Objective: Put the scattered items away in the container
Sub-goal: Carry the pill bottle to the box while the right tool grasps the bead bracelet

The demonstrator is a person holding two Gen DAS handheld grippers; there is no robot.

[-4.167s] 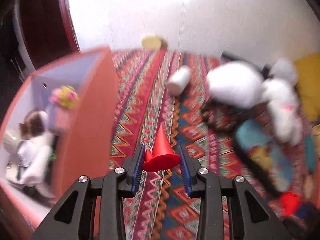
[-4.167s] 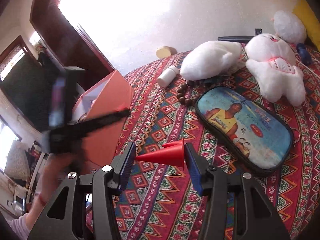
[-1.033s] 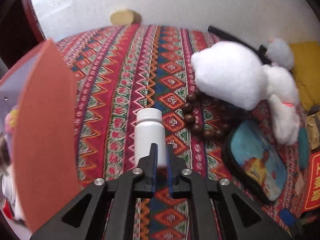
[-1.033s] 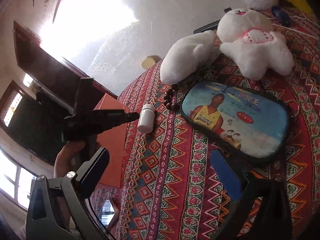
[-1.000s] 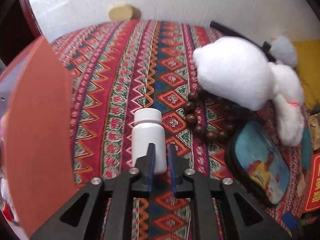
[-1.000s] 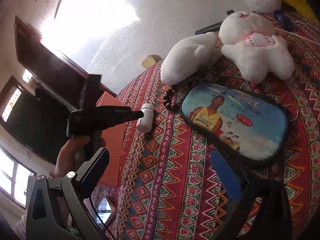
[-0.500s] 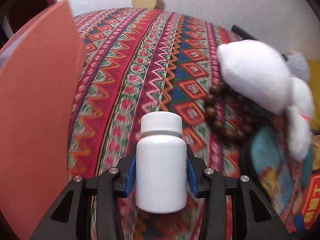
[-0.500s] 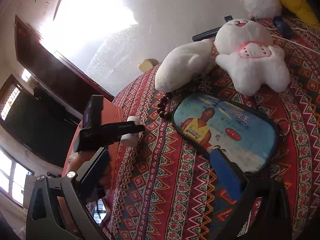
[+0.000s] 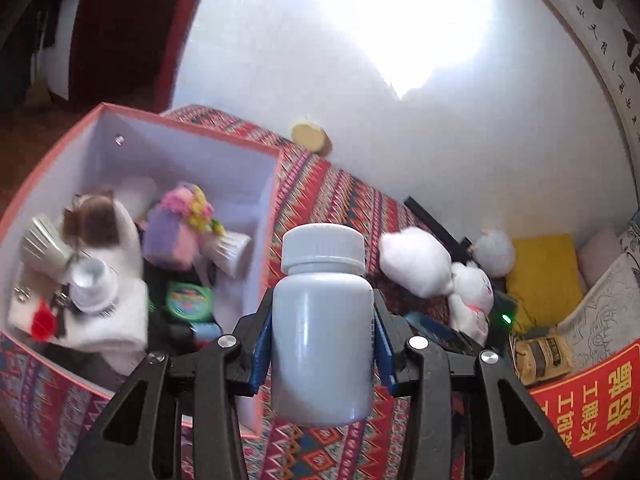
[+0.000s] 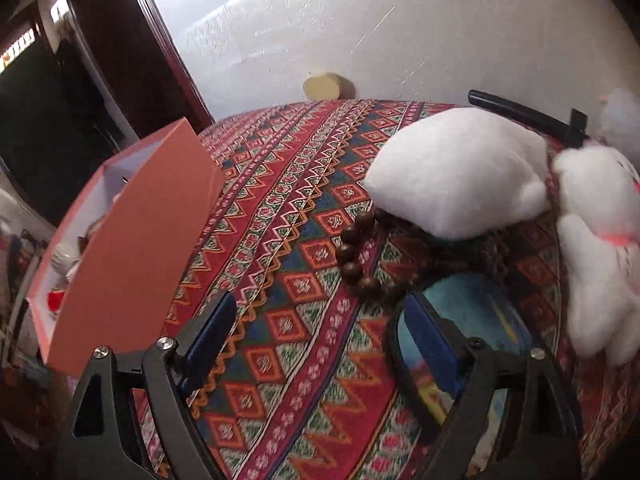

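My left gripper (image 9: 320, 344) is shut on a white pill bottle (image 9: 322, 336), held upright in the air beside the open orange box (image 9: 192, 136), which lies to its left. The box holds several items, among them a purple and pink toy (image 9: 176, 232) and a small red cone (image 9: 42, 322). My right gripper (image 10: 320, 336) hangs over the patterned cloth (image 10: 288, 240) with its jaws closing and nothing between them. Just beyond its fingers lie a string of brown beads (image 10: 356, 256), a white plush cushion (image 10: 460, 176) and a blue printed pouch (image 10: 472, 320). The orange box (image 10: 132, 248) stands to its left.
A white plush rabbit (image 10: 596, 248) lies at the right. A yellow round object (image 10: 324, 86) and a black bar (image 10: 528, 114) rest by the wall. In the left wrist view a yellow cushion (image 9: 544, 272), a brown packet (image 9: 540, 352) and a red printed sheet (image 9: 592, 388) lie at the right.
The left gripper closed on the white bottle, lifted it off the cloth and carried it toward the box. The right gripper swung left and lower toward the beads and pouch, its jaws narrowing.
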